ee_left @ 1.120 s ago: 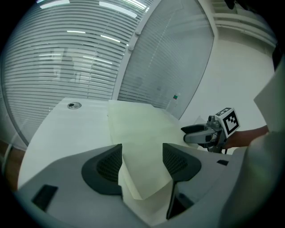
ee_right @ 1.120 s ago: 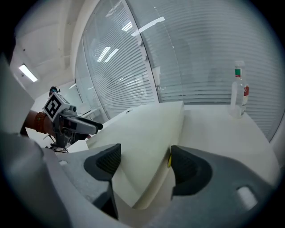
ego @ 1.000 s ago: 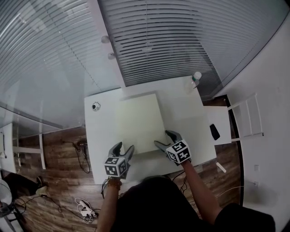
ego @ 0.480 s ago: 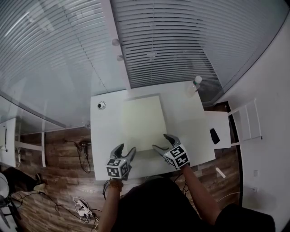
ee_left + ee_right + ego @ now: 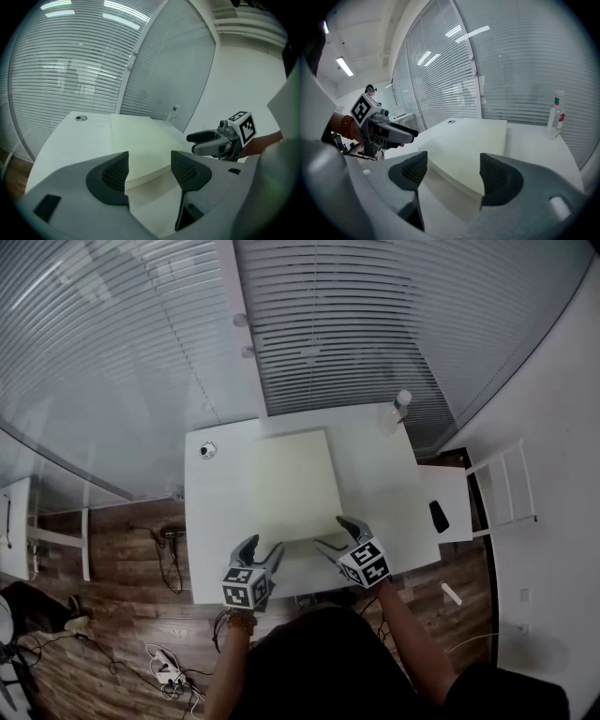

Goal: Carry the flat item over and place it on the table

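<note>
Left hand-held gripper (image 5: 150, 171): released. Both jaws stand well apart and nothing sits between the pads. It is held low over the near edge of the worktop (image 5: 216, 512), just short of the near left corner of the board (image 5: 292, 484). In the left gripper view that corner shows through the gap between the jaws, but beyond them – no contact with either pad.

Right hand-held gripper (image 5: 454, 176): released. The jaws are spread and the gap is empty. In the head view its tips sit close to the near right corner of the board; whether a tip touches the edge cannot be told. In the right gripper view the near edge of the board lies ahead of the jaws, not between them.

The two hand-held grippers face inward toward each other, one at each near corner, and each shows in the other's view.

Board: pale cream, rectangular and flat. It lies on the white worktop, roughly at the middle, with its long side running away from the person.

Other items on the worktop:
- A clear bottle (image 5: 398, 407) stands upright at the far right corner, apart from the board.
- A small disc (image 5: 208, 450) sits near the far left corner.

Surroundings – a white side table (image 5: 457, 486) adjoins the worktop on the right and carries a dark object (image 5: 438, 516). Slatted blinds (image 5: 328, 324) cover the glazing beyond the worktop. The floor (image 5: 122, 549) is dark wood.
</note>
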Tool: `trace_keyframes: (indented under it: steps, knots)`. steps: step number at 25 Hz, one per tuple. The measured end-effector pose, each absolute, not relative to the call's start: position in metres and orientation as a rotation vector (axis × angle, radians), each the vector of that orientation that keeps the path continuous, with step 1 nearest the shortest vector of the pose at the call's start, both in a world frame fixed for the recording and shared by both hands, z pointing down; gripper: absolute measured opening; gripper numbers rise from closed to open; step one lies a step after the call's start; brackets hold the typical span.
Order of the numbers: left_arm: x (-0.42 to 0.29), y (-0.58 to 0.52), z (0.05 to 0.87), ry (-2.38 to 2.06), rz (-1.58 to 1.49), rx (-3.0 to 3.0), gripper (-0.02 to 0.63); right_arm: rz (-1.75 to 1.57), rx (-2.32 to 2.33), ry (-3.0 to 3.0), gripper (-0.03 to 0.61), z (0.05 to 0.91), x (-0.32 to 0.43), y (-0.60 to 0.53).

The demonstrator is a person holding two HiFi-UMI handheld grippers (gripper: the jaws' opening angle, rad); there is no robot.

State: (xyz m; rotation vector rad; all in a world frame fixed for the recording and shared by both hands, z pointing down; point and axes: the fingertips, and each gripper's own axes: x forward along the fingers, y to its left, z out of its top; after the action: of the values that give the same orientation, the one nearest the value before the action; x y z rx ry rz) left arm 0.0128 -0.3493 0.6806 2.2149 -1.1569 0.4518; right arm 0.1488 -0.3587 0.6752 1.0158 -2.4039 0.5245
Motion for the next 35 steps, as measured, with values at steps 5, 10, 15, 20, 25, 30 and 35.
trace_keyframes:
  steps: [5, 10, 15, 20, 25, 30, 35]
  knots:
    - [0.011, -0.338, 0.678, -1.167, 0.442, 2.212, 0.279, 0.496, 1.011, -2.394, 0.345, 0.672, 0.147, -0.348]
    - [0.009, -0.325, 0.683, -1.196, 0.495, 2.207, 0.279, 0.470, 0.979, -2.392, 0.345, 0.668, 0.138, -0.339]
    - [0.006, -0.320, 0.682, -1.213, 0.484, 2.194, 0.279, 0.487, 0.939, -2.379, 0.345, 0.671, 0.132, -0.334]
    - [0.004, -0.309, 0.681, -1.203, 0.482, 2.191, 0.278, 0.474, 0.936, -2.376, 0.344, 0.669, 0.126, -0.329]
    - [0.001, -0.302, 0.680, -1.196, 0.482, 2.198, 0.278, 0.460, 0.932, -2.372, 0.344, 0.665, 0.120, -0.323]
    - [-0.001, -0.295, 0.678, -1.197, 0.470, 2.201, 0.277, 0.458, 0.924, -2.366, 0.344, 0.664, 0.114, -0.313]
    - [-0.003, -0.277, 0.674, -1.174, 0.472, 2.217, 0.276, 0.455, 0.927, -2.350, 0.344, 0.660, 0.104, -0.297]
